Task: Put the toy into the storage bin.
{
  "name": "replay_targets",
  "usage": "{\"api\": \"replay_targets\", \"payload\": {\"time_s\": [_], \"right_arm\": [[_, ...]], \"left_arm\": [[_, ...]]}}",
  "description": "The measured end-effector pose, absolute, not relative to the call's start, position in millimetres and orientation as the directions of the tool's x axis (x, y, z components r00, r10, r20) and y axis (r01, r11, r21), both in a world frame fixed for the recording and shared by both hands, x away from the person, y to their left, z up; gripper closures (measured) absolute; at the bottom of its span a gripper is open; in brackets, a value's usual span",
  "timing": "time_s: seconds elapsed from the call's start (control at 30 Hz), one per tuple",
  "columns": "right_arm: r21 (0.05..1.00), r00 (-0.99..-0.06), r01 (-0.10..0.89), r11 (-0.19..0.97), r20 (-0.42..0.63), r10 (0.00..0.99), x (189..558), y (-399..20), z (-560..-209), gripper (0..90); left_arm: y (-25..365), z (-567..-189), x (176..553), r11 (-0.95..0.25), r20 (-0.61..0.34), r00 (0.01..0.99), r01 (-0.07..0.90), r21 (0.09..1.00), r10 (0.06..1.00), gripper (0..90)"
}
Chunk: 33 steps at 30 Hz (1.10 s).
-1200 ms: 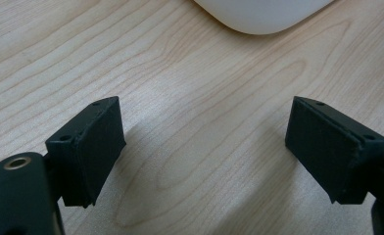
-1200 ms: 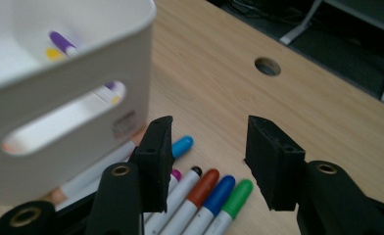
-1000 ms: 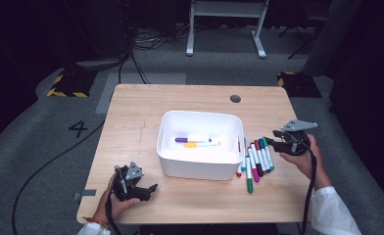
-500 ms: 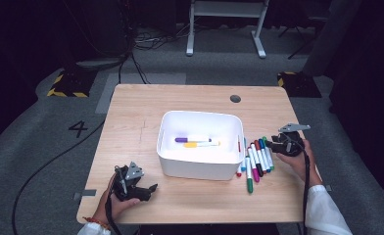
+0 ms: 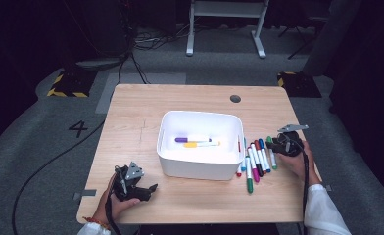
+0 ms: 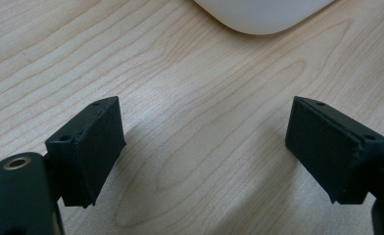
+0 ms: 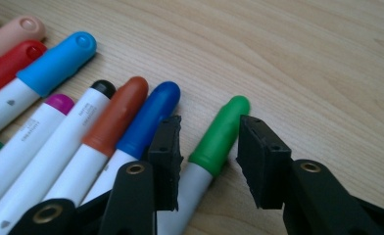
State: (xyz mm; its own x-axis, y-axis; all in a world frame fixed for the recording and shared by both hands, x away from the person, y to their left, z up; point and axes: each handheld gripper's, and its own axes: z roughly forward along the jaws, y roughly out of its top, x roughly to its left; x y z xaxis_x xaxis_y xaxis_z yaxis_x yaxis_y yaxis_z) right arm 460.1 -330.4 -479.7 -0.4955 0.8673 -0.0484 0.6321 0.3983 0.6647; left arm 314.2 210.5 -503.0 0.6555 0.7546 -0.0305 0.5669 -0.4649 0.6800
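**Right gripper straddles green marker at end of row**

Right gripper (image 7: 207,161), lower centre of the right gripper view: jaws stand either side of the green-capped marker (image 7: 218,137), one to each side of the cap and white barrel. Small gaps show between pads and marker, so no grip yet; the jaws have just been closing, marker between them. In the high view the right gripper (image 5: 278,143) sits at centre right of the frame, at the right end of the marker row.

Green-capped marker lies flat on the wooden table (image 5: 131,112), outermost of the row. Just beside it, toward the left of the right gripper view: blue-capped marker (image 7: 148,120), then brown-capped marker (image 7: 116,117), more markers past those.

White bin (image 5: 200,166), centre of the high view, just left of the row. Inside it lie a purple-capped marker (image 5: 192,139) and a yellow marker (image 5: 201,144), side by side.

Left gripper (image 5: 148,188), lower left of the high view, rests low over bare table, well apart from the markers. Left gripper view: jaws wide apart, nothing between them; a corner of the bin at top centre.
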Motion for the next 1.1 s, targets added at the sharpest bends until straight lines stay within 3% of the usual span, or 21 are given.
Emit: {"api": "replay_targets", "payload": {"time_s": [0.23,0.53,1.1], "right_arm": [[0.664,-0.458,0.653,0.364,-0.036,0.888,461.2,-343.0,-486.0,74.4],[0.714,-0.468,0.612,0.340,-0.019,0.883,452.6,-352.3,-476.6,74.9],[0.880,-0.672,0.313,0.356,-0.059,0.738,400.6,-312.1,-365.2,74.9]], "left_arm": [[210.5,-503.0,314.2,-0.465,-0.030,0.656,0.567,0.680,0.754,14.7],[210.5,-502.9,314.2,-0.465,-0.030,0.656,0.567,0.680,0.754,14.6],[210.5,-503.0,314.2,-0.465,-0.030,0.656,0.567,0.680,0.755,14.7]]}}
